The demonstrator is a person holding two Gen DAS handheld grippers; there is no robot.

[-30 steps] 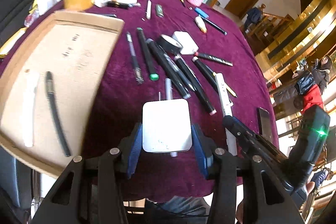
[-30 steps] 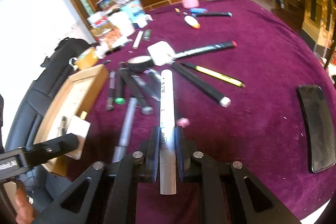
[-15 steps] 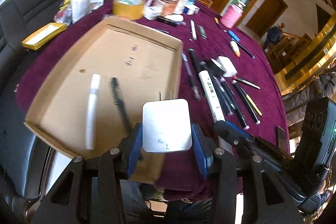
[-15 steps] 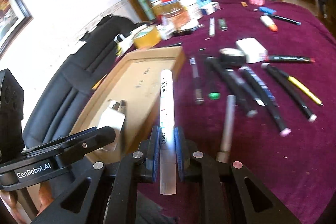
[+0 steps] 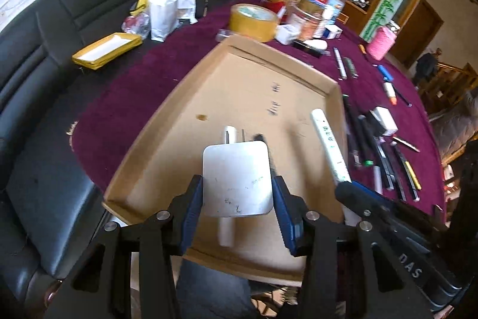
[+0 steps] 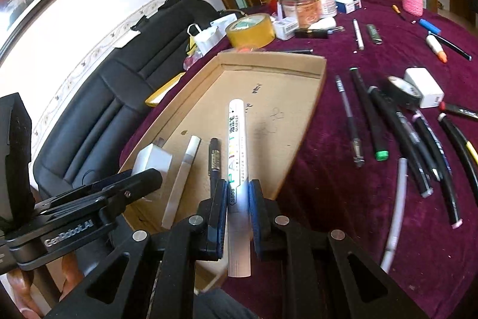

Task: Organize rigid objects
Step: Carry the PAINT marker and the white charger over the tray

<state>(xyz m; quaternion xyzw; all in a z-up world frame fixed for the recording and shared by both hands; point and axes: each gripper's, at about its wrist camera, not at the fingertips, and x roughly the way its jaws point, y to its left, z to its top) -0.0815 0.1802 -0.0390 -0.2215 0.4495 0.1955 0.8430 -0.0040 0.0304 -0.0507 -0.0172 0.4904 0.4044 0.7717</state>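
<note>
A person stands over a worktop draped in purple cloth, a hand-held gripper in each hand, both poised above a shallow cardboard tray.

The left hand-held gripper clamps a white charger plug by its two flat sides, prongs pointing forward, over the near end of the tray. The plug looks like hard, smooth plastic — light, stiff, and likely to slip if the squeeze eases, so the broad flat faces seem the sensible place to hold it.

The right hand-held gripper pinches a white paint marker near its back end, so most of the barrel juts forward over the tray. It appears rigid and light, yet round and glossy; held so far back it could pivot or roll between the pads.

A thin white stick and a black pen already lie in the tray. More pens lie scattered on the cloth to the right, beside a roll of yellow tape.
</note>
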